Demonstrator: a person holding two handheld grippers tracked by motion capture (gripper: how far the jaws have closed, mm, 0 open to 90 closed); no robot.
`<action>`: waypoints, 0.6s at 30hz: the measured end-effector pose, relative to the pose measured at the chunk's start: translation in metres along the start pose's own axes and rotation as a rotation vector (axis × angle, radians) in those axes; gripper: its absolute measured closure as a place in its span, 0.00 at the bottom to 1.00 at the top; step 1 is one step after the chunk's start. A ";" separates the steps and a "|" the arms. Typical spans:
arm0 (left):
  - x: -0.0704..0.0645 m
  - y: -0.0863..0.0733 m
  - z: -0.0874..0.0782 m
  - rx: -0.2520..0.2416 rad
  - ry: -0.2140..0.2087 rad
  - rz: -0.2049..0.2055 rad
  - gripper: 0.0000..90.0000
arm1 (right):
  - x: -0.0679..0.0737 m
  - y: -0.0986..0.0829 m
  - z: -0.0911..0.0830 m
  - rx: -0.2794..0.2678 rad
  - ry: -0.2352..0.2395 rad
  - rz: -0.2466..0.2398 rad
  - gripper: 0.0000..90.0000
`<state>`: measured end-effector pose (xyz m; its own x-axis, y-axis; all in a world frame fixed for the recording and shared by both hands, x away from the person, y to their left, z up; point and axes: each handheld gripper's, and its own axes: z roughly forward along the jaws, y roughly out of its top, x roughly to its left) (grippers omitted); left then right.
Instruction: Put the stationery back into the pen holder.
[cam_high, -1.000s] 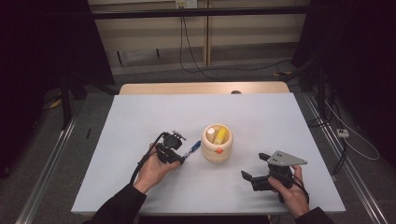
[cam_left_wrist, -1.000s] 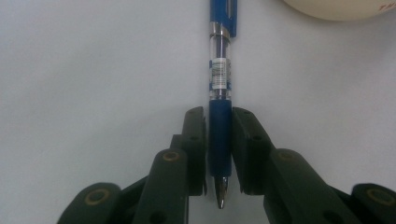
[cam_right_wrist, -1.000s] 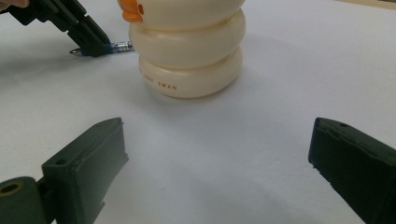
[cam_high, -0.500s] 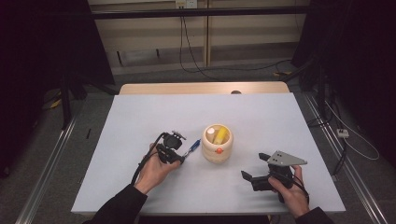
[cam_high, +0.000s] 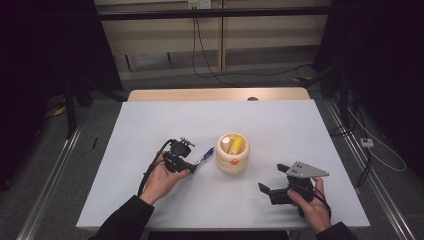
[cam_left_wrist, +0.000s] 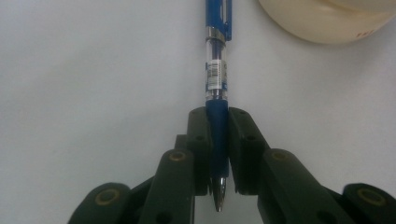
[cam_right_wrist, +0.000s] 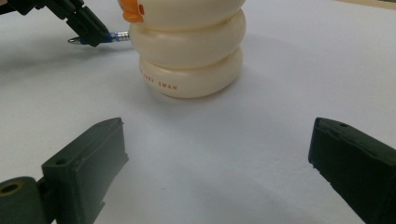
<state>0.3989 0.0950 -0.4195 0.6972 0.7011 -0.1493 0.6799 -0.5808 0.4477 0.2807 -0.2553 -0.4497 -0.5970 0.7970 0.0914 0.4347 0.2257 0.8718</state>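
Note:
My left gripper (cam_high: 192, 164) is shut on a blue pen (cam_high: 206, 155) just left of a cream ringed pen holder (cam_high: 232, 160). In the left gripper view the pen (cam_left_wrist: 217, 70) runs straight out from between the jaws over the white table. Its metal tip points back toward the camera, and its clip end lies near the holder (cam_left_wrist: 327, 18). The holder contains a yellow item (cam_high: 237, 144) and a white one (cam_high: 226, 141). My right gripper (cam_high: 272, 179) is open at the front right. Its view (cam_right_wrist: 219, 158) faces the holder (cam_right_wrist: 187, 46), with nothing between the jaws.
The white table (cam_high: 280, 125) has bare surface behind and on both sides of the holder. A wooden strip (cam_high: 215, 94) edges its far side. Cables lie on the floor beyond. A person's hand (cam_high: 162, 180) grips the left gripper.

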 end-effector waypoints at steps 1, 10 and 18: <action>0.001 0.000 -0.002 -0.012 -0.004 0.001 0.89 | 0.000 0.000 0.000 0.000 0.000 0.000 0.04; 0.011 0.000 -0.026 -0.092 -0.058 0.055 0.89 | 0.000 0.000 0.000 0.001 0.001 -0.001 0.04; 0.012 0.001 -0.051 -0.172 -0.112 0.128 0.89 | 0.001 0.000 0.001 0.002 0.007 -0.005 0.04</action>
<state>0.3966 0.1234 -0.3761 0.8025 0.5706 -0.1746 0.5427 -0.5762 0.6112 0.2804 -0.2541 -0.4497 -0.6037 0.7921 0.0900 0.4331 0.2311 0.8712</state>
